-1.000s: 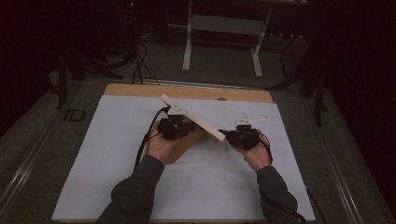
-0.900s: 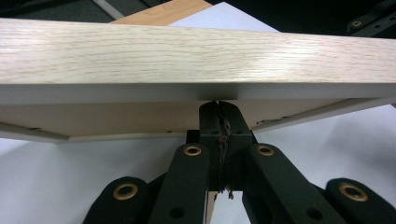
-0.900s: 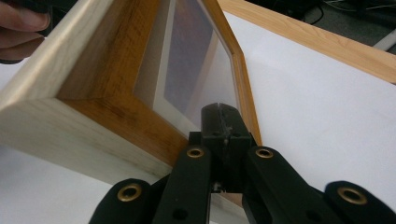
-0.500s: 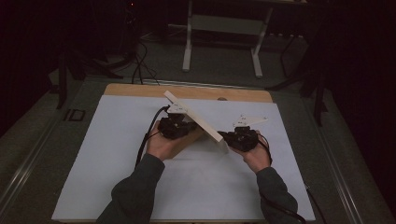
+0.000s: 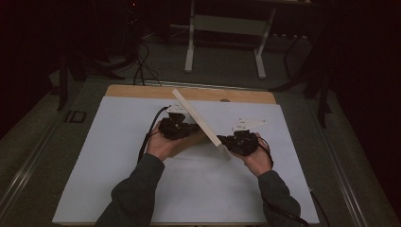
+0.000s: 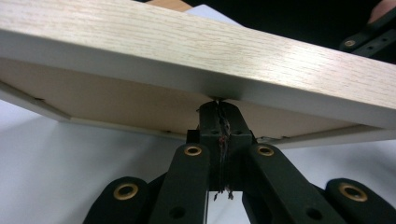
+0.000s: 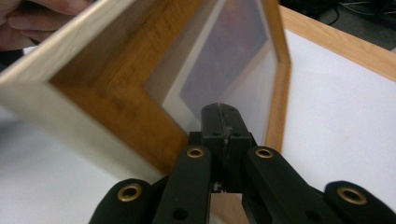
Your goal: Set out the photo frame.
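Mid-flip: wooden picture frame (image 5: pixel 201 124) tilted on edge at centre of the white mat (image 5: pixel 94 156), propped between left gripper (image 5: pixel 176 126) and right gripper (image 5: pixel 240 142), both jaws closed on nothing; next likely needs a controlled lowering, pushes balanced.

Both forearms came in from the bottom of the high view, dark sleeves, angled inward toward each other. The left hand (image 5: pixel 161 144) was cupped under the left gripper (image 5: pixel 182 126), palm kinda up, with the cable looping off to its side. The right hand (image 5: pixel 257 158) held the right gripper (image 5: pixel 234 141) a bit lower and off to the right. In both gripper views the black jaws were pressed tight together, pads meeting with no gap. The left gripper's fingertips (image 6: pixel 218 109) pointed up and away from the camera.
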`<state>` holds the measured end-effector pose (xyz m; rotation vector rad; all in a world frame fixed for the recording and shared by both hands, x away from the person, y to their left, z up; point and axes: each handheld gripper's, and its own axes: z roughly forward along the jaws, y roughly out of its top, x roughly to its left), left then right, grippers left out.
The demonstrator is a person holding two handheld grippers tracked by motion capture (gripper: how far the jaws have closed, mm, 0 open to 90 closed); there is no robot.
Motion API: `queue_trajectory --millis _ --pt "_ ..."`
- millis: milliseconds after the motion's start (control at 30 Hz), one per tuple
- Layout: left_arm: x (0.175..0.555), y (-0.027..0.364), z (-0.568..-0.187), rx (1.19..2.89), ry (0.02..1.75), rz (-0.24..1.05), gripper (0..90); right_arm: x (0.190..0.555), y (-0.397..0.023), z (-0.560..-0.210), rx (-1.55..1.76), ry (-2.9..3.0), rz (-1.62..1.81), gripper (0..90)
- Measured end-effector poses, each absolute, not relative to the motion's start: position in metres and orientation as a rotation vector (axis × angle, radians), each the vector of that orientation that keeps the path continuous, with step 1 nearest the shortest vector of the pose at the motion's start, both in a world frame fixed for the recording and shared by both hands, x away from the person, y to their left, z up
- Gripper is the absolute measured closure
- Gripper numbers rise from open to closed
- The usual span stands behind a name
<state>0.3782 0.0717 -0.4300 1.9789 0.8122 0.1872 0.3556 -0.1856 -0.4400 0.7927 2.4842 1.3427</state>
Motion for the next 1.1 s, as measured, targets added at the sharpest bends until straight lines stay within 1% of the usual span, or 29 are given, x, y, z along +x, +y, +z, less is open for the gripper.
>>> queue_trajectory --millis 667,1100 --pt "0.385 0.072 -0.429 1.985 0.790 0.169 90.0 0.347 -0.170 -0.436 0.683 2.533 1.330 90.0" --pt "0.385 0.066 -0.432 2.002 0.783 0.174 90.0 0.347 -0.163 -0.438 0.672 2.542 1.363 90.0"
